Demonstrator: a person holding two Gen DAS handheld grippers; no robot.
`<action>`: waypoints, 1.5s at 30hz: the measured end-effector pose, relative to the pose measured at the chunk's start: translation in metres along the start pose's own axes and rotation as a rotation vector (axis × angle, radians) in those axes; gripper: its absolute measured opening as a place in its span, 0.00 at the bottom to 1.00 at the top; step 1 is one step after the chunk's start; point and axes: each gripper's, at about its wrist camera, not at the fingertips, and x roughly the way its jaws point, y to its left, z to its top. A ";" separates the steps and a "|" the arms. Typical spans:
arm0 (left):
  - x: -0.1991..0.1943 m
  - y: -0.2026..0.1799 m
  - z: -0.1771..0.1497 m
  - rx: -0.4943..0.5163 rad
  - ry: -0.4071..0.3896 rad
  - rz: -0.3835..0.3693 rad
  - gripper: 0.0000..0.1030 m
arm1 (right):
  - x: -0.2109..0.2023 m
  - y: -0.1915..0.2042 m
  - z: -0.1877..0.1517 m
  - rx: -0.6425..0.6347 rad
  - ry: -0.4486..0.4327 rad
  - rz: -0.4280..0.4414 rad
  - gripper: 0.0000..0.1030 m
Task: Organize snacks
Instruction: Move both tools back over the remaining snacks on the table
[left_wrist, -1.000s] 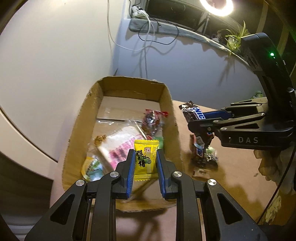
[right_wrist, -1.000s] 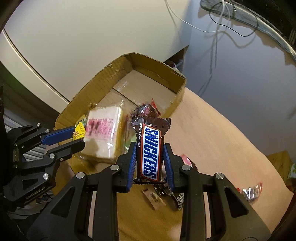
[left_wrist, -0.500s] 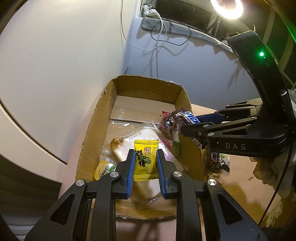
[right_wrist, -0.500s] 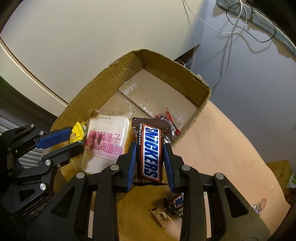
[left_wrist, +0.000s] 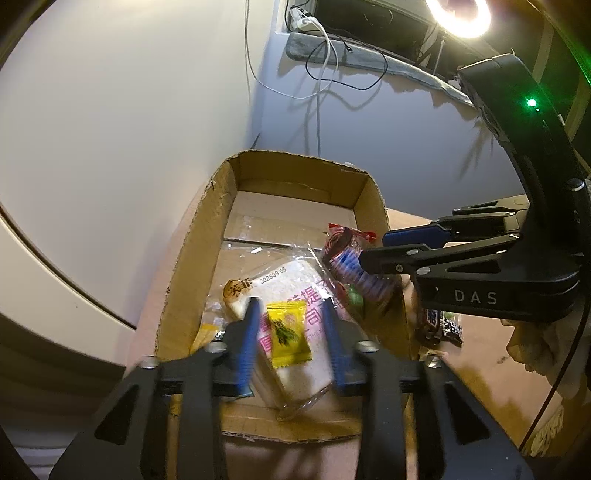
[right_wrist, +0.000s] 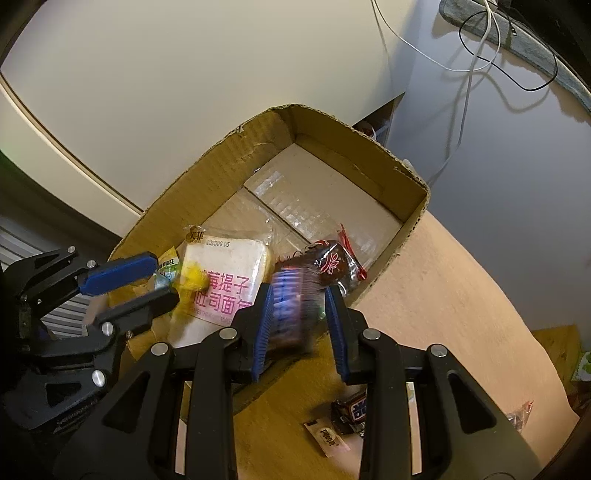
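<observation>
An open cardboard box (left_wrist: 201, 254) (right_wrist: 417, 218) holds a wrapped bread slice (left_wrist: 284, 284) (right_wrist: 225, 273) and a red-wrapped snack (left_wrist: 343, 247) (right_wrist: 332, 266). My left gripper (left_wrist: 290, 334) is open over the box; a yellow candy (left_wrist: 288, 332) falls free between its fingers, a blurred yellow shape in the right wrist view (right_wrist: 192, 282). My right gripper (right_wrist: 299, 321) is open over the box's near wall; the Snickers bar (right_wrist: 291, 306) drops blurred between its fingers.
Loose snacks lie on the brown table to the right of the box (left_wrist: 439, 325) (right_wrist: 351, 410). A small sachet (right_wrist: 327, 437) lies beside them. White wall and cables stand behind the box. A ring light (left_wrist: 458, 14) glows at top right.
Both grippers moved further over the box and opened. The yellow candy and the Snickers bar have left the fingers and are falling.
</observation>
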 end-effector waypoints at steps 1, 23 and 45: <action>-0.001 0.000 0.000 -0.002 -0.004 0.001 0.44 | 0.000 0.000 0.000 -0.001 -0.001 0.000 0.44; -0.013 -0.019 -0.001 0.044 -0.021 0.018 0.61 | -0.025 -0.008 -0.008 0.014 -0.061 -0.037 0.78; -0.001 -0.108 -0.013 0.172 0.032 -0.147 0.61 | -0.096 -0.144 -0.122 0.290 -0.123 -0.168 0.78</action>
